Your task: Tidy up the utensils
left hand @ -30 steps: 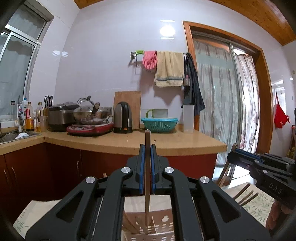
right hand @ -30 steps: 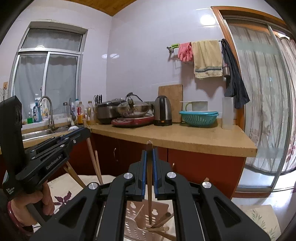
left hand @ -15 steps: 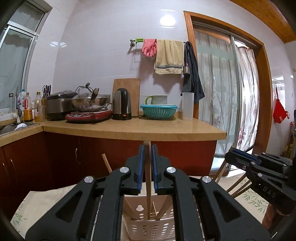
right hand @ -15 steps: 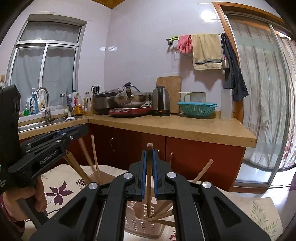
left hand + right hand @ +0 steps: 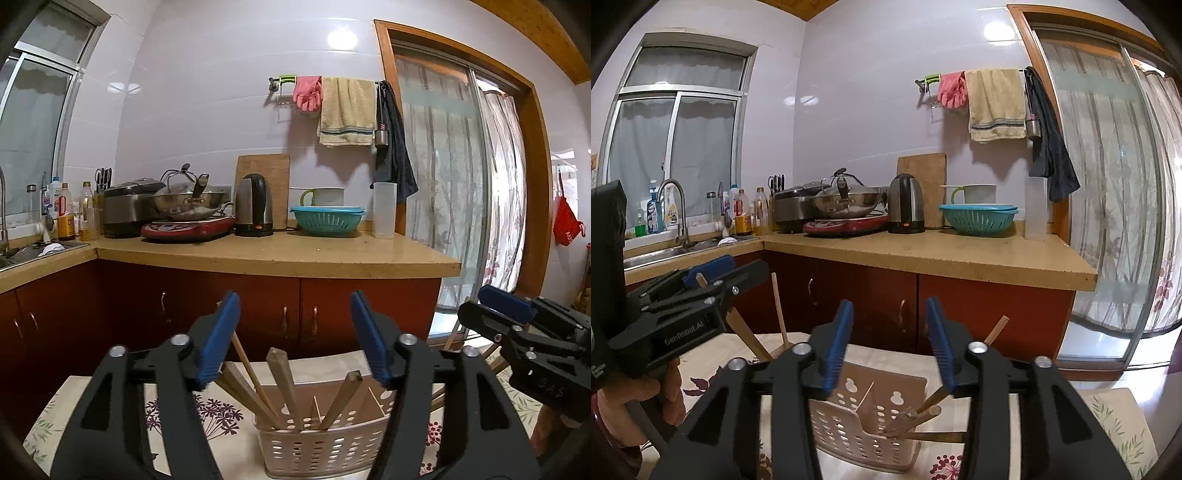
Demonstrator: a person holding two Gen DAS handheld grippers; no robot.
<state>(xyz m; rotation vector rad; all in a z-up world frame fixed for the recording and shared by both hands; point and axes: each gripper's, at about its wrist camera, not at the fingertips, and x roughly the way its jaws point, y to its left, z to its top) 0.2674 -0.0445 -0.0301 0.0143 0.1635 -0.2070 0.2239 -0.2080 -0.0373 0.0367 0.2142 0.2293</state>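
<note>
Nearest the lens, the left hand-held gripper (image 5: 295,339) has its blue-padded jaws opening, with nothing pressed between them. The right hand-held gripper (image 5: 890,343) likewise has its jaws opening and grips nothing. Just beyond and below both stands the perforated utensil basket (image 5: 325,448), divided into compartments, on a flower-patterned cloth (image 5: 177,413) covering the bench. Several wooden chopsticks (image 5: 282,384) lean tilted inside the basket, their upper ends free of the pads. A person's hand (image 5: 661,391) holds the left tool's grip at the near left of the right wrist view. Further back runs a kitchen counter (image 5: 280,254) over red cabinets, carrying a kettle (image 5: 254,205), a teal colander (image 5: 327,220) and a wok (image 5: 188,201). A towel (image 5: 347,110) hangs on the tiled wall behind.
</note>
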